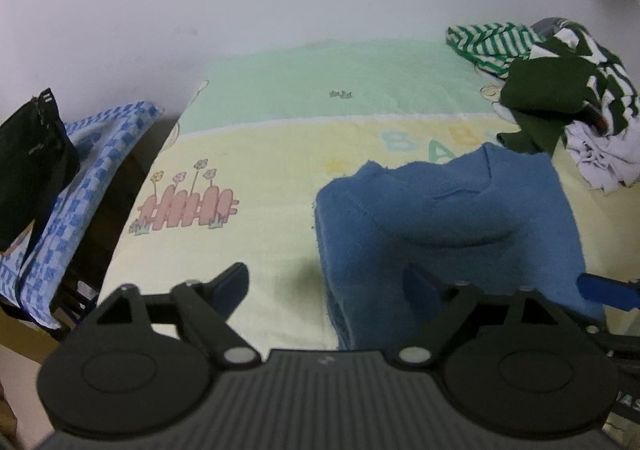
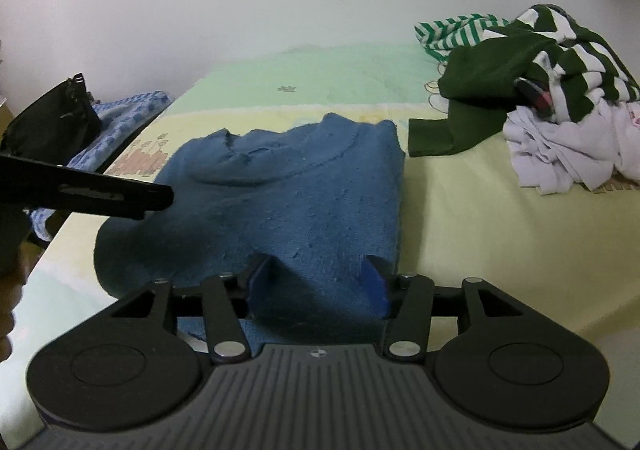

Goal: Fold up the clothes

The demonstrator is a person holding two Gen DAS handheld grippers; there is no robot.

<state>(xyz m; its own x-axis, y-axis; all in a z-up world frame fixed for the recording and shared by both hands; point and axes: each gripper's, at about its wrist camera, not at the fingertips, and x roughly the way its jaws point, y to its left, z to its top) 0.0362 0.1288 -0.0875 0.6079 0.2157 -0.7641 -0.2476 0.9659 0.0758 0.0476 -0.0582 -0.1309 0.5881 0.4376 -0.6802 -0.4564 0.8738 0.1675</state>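
On the baby-print blanket (image 2: 480,230) a blue knit sweater (image 2: 288,201) lies partly folded — left gripper (image 1: 326,286) and right gripper (image 2: 318,278) both spread wide, seemingly for its near hem.

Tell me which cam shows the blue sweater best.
Right wrist: the blue sweater lies nearly whole, neckline and both side edges visible. Left wrist catches only its left part, partly behind the tool.
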